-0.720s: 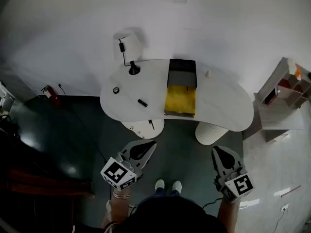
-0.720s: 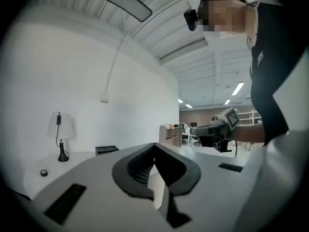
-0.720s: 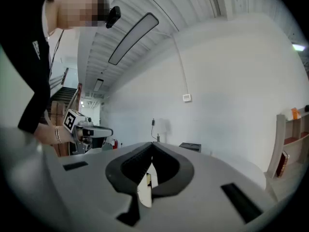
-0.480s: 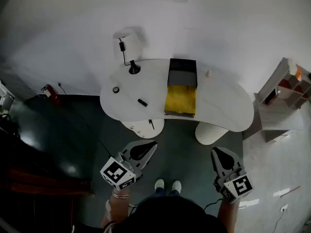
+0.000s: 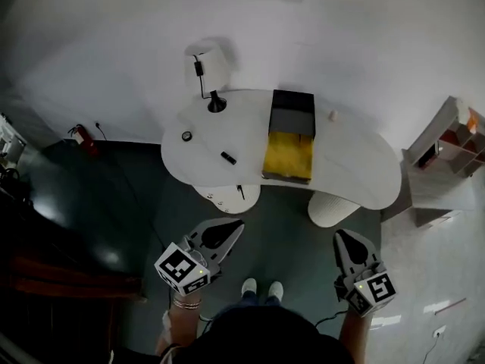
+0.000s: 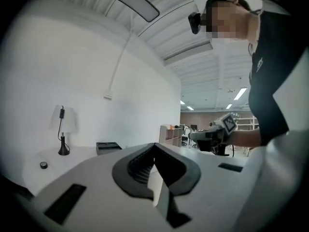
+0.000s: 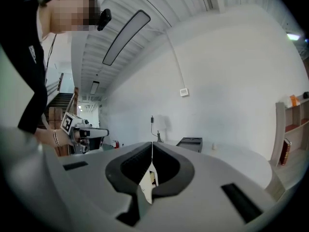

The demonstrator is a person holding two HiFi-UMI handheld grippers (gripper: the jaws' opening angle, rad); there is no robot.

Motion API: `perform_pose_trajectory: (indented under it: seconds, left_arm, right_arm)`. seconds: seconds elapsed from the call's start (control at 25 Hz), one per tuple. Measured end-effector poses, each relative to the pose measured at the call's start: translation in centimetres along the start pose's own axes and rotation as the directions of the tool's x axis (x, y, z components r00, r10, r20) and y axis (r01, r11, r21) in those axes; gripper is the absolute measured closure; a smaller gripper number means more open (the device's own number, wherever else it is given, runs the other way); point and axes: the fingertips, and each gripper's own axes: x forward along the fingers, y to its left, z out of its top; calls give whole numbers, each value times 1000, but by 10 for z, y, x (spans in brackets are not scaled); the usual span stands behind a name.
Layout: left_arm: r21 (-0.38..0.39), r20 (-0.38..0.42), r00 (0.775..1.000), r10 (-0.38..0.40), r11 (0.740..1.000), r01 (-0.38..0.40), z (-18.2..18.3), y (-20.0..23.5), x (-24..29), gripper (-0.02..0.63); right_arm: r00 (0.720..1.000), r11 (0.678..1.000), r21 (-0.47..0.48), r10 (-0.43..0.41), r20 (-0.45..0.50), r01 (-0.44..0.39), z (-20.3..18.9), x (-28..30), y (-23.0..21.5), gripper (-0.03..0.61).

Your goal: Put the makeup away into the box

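Across the floor stands a white table bearing an open box with a yellow lining and a black lid. On the tabletop to its left lie a small round black jar, a short black tube and a thin black stick at the front edge. A small pale item sits right of the box. My left gripper and right gripper are held over the floor, well short of the table, both shut and empty. The left gripper faces the box; the right gripper does too.
A white lamp stands at the table's back left. Two ribbed white pedestals carry the table. A shelf unit is at the right wall and a red fire extinguisher on the left floor. The person's shoes show between the grippers.
The table and lamp sit slightly further right in the head view, as the camera shifted. Both grippers stay shut in about the same places.
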Motion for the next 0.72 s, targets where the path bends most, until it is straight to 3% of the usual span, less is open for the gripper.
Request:
perform_pose_trajectory:
  seconds: [0.44,0.72]
  left_arm:
    - [-19,-43,997,58,998,-58,-20,25,-39,603]
    - [-28,-41,993,113,993,-114,-25,56,-69,603]
  right_arm:
    - [991,992,25,128,-30,-127,-10,36,47,558]
    - [989,991,0,134,-67,-135,-13,57,73,557]
